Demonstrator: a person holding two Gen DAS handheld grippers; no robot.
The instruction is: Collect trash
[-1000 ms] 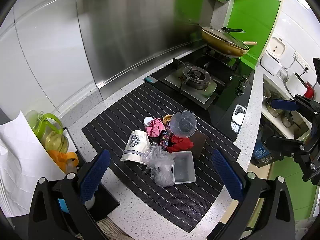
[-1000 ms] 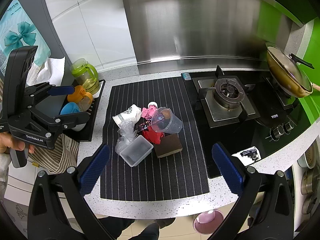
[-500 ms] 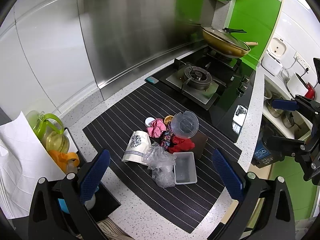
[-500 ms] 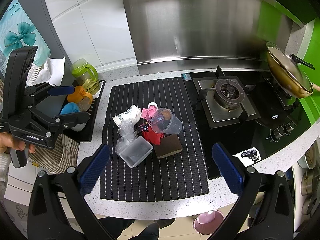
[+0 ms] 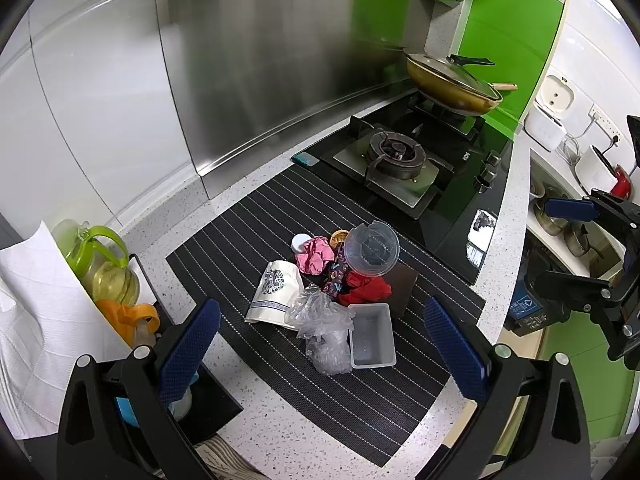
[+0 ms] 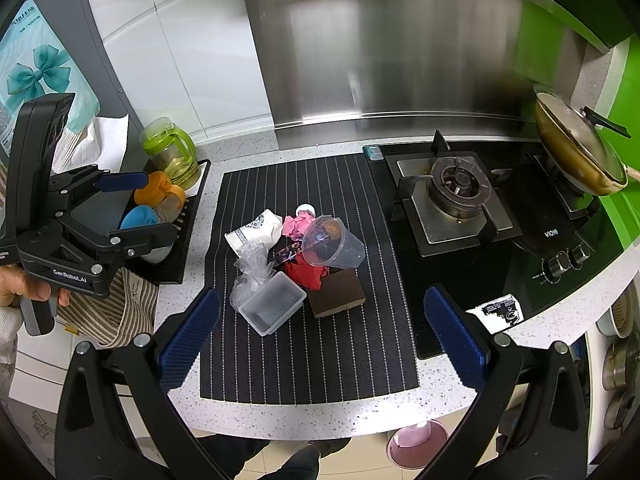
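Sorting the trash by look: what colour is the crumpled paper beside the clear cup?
Pink crumpled paper; left wrist view.

Both fisheye views are evenly and brightly lit from overhead, with strong barrel distortion bending straight edges and black vignetting in the corners. The brushed stainless-steel backsplash panel (image 5: 280, 72) carries soft, smeared vertical glare bands, and the white speckled countertop (image 6: 304, 416) shows only faint, short shadows. The centre is sharp; detail softens slightly toward the rim.
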